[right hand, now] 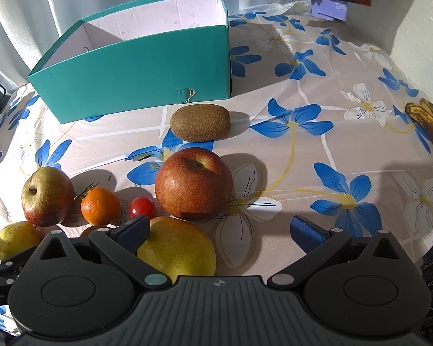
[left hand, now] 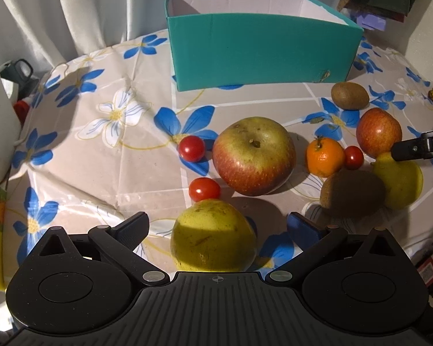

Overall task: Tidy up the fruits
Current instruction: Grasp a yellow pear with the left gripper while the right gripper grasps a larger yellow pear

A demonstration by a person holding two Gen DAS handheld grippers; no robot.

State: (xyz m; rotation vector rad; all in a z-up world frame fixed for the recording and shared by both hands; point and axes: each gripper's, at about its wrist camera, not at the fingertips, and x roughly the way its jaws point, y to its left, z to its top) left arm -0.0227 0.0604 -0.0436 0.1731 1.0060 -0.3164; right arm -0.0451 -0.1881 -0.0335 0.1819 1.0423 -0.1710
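- The left claw (left hand: 216, 225) is spread wide, its pads on either side of a yellow-green pear (left hand: 213, 236) at the near edge of the table (left hand: 95, 155), neither pad touching it.
- That pear looks firm and fairly heavy, its skin smooth and likely slippery; the broad belly between the pads seems the safest place to squeeze, and gently, since it bruises.
- The right claw (right hand: 219, 227) is also spread, and nothing sits squarely between its fingers; its left pad (right hand: 132, 227) lies against a yellow fruit (right hand: 179, 248), with a red apple (right hand: 193, 184) just ahead.
- The apple looks hard and round, so a grip across its widest part should hold.
- The cherry tomato (right hand: 142, 207) beside the mandarin (right hand: 100, 204) is small and soft, and would probably burst under a hard pinch.
- A kiwi (right hand: 200, 126) lies near the teal box (right hand: 135, 75).
- The box stands open at the back of the table; what shows of its white inside is bare, though the floor is hidden.
- A spotted banana (right hand: 430, 127) lies well apart at the right.
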